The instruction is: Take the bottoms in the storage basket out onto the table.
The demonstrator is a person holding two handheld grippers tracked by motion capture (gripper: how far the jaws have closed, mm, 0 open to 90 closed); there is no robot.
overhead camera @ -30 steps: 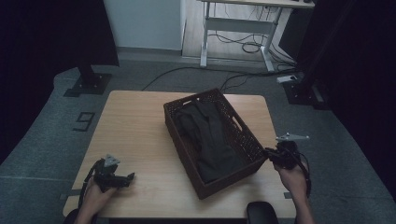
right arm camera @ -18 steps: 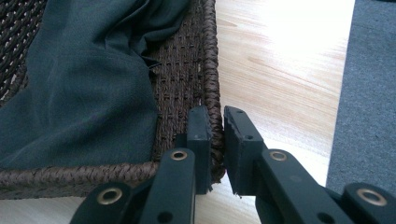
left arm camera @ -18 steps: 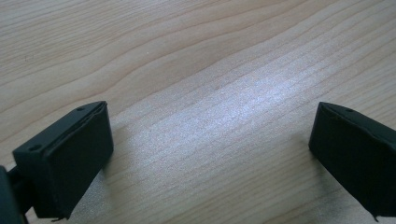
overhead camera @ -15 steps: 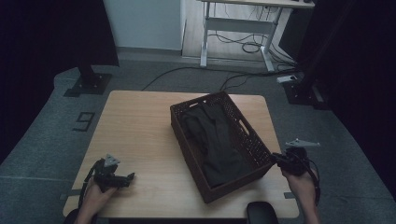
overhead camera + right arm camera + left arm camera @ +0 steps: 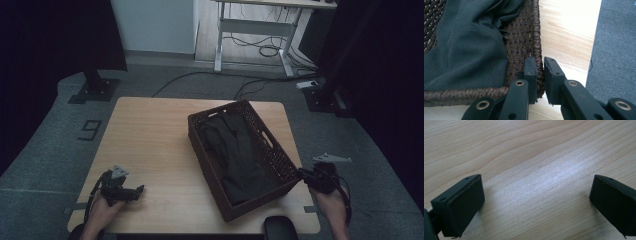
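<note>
Two grippers are mine here, one in each hand. My right gripper (image 5: 540, 75) has its jaws pinching the woven rim of the dark wicker basket (image 5: 537, 32) at its near right corner, one jaw inside the wall and one outside. In the high view that right gripper (image 5: 306, 174) sits at the surface's right edge, and the basket (image 5: 280, 162) stands angled on the right half of the wooden surface (image 5: 150, 135). A dark green cloth (image 5: 466, 42) lies crumpled inside the basket, spread along its floor and up against the wall. My left gripper (image 5: 536, 202) rests low over bare wood at the near left, jaws spread wide with nothing between them.
</note>
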